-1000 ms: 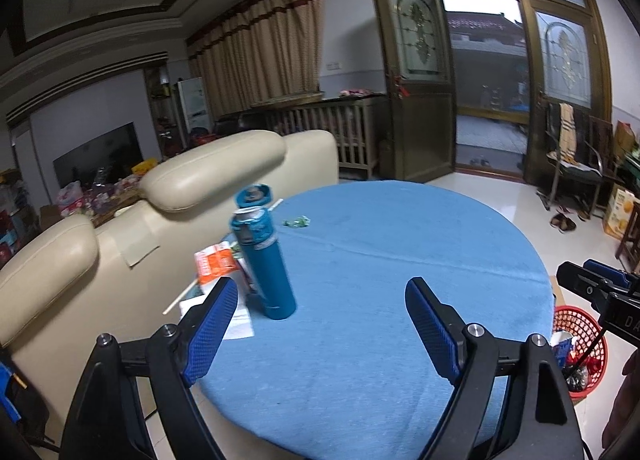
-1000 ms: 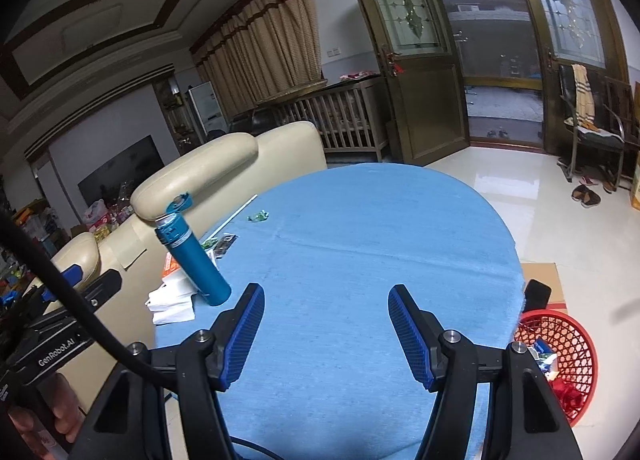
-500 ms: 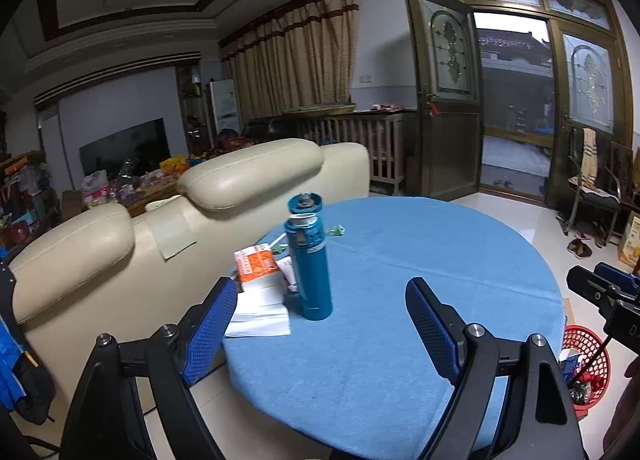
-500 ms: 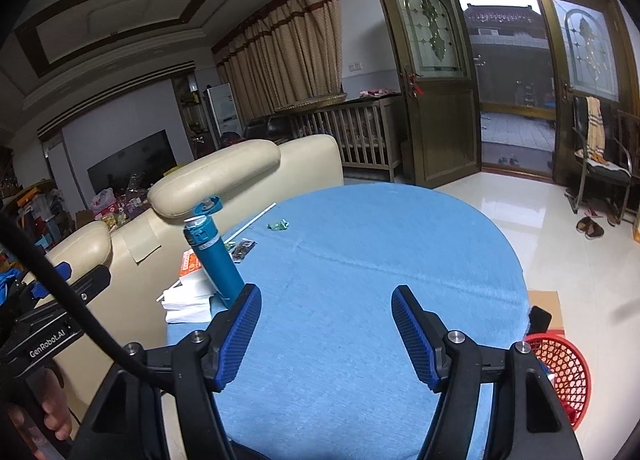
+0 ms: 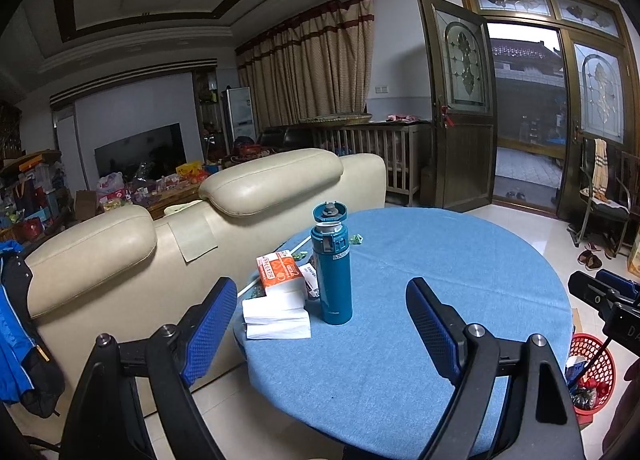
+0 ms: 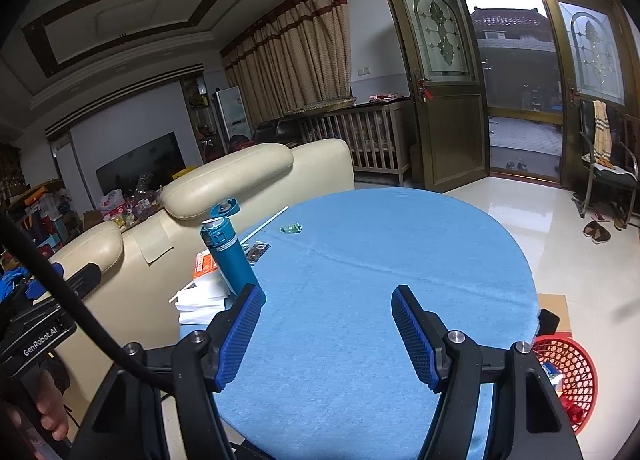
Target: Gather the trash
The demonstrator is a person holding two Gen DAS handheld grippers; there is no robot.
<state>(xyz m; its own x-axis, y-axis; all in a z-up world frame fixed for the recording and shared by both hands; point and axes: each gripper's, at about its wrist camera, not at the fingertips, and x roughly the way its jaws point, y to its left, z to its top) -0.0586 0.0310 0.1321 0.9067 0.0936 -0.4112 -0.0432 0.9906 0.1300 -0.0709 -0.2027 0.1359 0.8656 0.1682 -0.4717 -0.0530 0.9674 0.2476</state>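
Note:
A small green wrapper (image 6: 292, 227) lies on the blue round table (image 6: 380, 260), far side; it also shows behind the bottle in the left wrist view (image 5: 355, 239). A dark printed wrapper (image 6: 258, 250) lies near the teal bottle (image 6: 230, 256). A red mesh trash basket (image 6: 568, 372) stands on the floor at the table's right; it also shows in the left wrist view (image 5: 592, 372). My left gripper (image 5: 322, 324) is open and empty, short of the table's near edge. My right gripper (image 6: 326, 336) is open and empty above the table's near part.
The open teal bottle (image 5: 332, 272) stands beside stacked tissue packs (image 5: 278, 300) and a white stick (image 6: 264, 223) at the table's left edge. A cream sofa (image 5: 160, 244) backs onto the table. A chair (image 6: 608, 167) and slippers (image 6: 596, 230) stand by the open door.
Both grippers have pulled back and away from the table; the bottle and tissue packs now look farther off and more of the room shows. Both stay open.

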